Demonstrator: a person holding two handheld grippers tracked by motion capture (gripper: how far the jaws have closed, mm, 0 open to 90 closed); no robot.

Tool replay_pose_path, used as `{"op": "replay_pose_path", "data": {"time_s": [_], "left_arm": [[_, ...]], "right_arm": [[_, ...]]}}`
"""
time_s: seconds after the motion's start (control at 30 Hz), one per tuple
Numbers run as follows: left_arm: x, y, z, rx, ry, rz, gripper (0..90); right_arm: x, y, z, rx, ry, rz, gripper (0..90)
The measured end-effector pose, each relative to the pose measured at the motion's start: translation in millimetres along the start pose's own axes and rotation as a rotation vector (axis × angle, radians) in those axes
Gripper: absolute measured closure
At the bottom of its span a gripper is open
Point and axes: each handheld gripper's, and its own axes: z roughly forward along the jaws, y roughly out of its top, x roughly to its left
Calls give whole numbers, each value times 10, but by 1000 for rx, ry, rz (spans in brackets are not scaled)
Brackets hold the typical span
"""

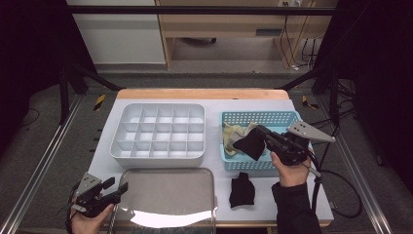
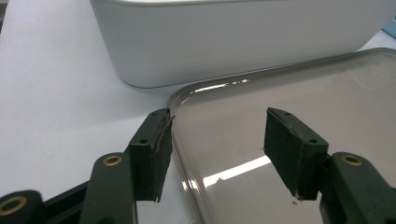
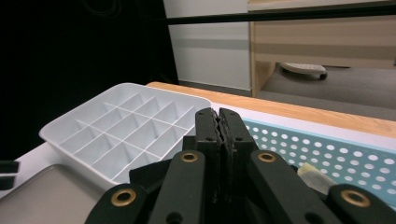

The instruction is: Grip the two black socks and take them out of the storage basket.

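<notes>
Over the blue basket (image 1: pixel 287 117), which holds pale socks (image 1: pixel 233 132), the right gripper (image 1: pixel 263 138) is clamped on a black sock (image 1: pixel 249 144). The left gripper (image 1: pixel 117 187) gapes beside the metal tray (image 1: pixel 195 176).

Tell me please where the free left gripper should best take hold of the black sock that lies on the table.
Likely at one end of the black sock, coming straight down from above. It lies flat and crumpled on the white table beside the metal tray, so only its raised folds offer a pinch. The left gripper stands open.

Bright overhead light w/ glare strip on metal tray (image 1: pixel 165 217), dark surroundings, pics slightly soft.
</notes>
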Motion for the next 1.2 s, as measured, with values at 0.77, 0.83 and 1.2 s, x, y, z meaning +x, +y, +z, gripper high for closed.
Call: {"op": "replay_pose_path", "data": {"time_s": [0.77,0.83,1.2], "left_arm": [[-10,0,-4,-4,1,1,408],[-10,0,-4,-3,2,2,408],[-11,0,-11,-7,-1,-1,408]], "right_arm": [[111,-367,-642,19,19,0,872],[88,-410,-668,24,8,0,871],[-68,-669,-702,90,-46,18,871]]}}
